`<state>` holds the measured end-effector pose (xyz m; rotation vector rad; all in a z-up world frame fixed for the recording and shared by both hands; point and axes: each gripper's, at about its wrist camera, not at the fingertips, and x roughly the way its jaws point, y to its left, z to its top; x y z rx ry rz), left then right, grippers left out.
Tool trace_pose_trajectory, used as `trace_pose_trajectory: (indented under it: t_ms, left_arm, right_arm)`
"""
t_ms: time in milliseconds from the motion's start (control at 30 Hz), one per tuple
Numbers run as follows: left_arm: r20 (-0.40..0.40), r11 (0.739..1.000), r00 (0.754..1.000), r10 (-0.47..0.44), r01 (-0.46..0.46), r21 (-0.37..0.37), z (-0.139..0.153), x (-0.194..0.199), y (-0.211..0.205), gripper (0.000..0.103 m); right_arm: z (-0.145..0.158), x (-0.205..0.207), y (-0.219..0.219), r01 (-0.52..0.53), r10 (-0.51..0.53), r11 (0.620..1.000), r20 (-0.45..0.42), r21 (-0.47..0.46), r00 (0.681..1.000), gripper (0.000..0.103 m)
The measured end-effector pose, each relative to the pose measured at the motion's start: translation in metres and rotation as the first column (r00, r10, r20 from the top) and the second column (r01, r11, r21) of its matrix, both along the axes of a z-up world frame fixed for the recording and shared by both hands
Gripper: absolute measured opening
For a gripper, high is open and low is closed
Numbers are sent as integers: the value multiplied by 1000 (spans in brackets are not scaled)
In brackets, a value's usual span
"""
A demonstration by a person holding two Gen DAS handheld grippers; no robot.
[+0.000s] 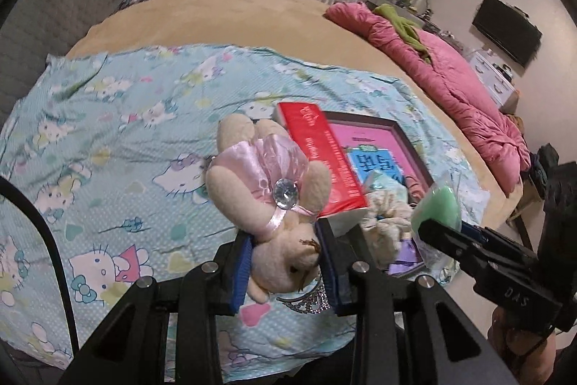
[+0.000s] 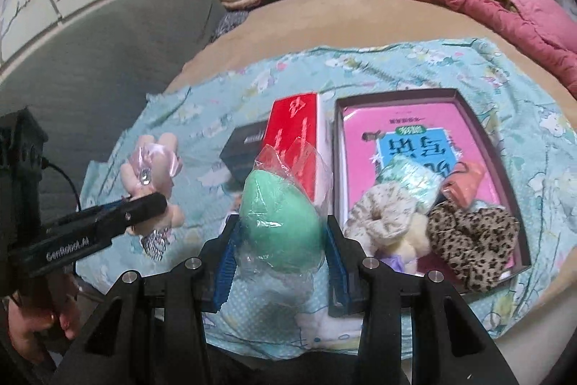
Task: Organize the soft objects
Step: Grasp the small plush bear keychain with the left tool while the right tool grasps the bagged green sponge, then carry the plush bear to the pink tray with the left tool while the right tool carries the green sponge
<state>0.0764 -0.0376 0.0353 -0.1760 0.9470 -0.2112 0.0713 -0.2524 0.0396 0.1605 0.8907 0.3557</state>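
Two tools are up, each carrying one soft thing above the cartoon-cat sheet [image 1: 108,139] on the bed. The left tool [image 1: 286,267] clamps its blue pads on a cream plush toy [image 1: 267,190], gripped at the head; it wears a pink satin dress with a clear gem, and a silver tiara sits below. The right tool [image 2: 279,257] is squeezed on a green egg-shaped sponge [image 2: 279,222] wrapped in clear plastic. One dark tray [image 2: 505,168] holds a pink book, two scrunchies, one cream [image 2: 382,217] and one leopard-print [image 2: 472,237], and more small soft pieces. One red box [image 2: 295,125] lies beside it. "GenRobot.AI" reads on the left tool's side.
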Motion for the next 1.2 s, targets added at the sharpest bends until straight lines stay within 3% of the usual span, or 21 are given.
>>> trace_pose_trajectory:
  t_ms: [633, 1200]
  left_arm:
    - [46, 993, 994, -97, 93, 67, 27, -6, -65, 34]
    - [-18, 962, 965, -263, 264, 74, -4, 8, -151, 34]
  right_arm:
    - [31, -19, -67, 138, -142, 989, 73, 51, 987, 46]
    - [29, -31, -147, 308, -312, 949, 71, 64, 947, 46]
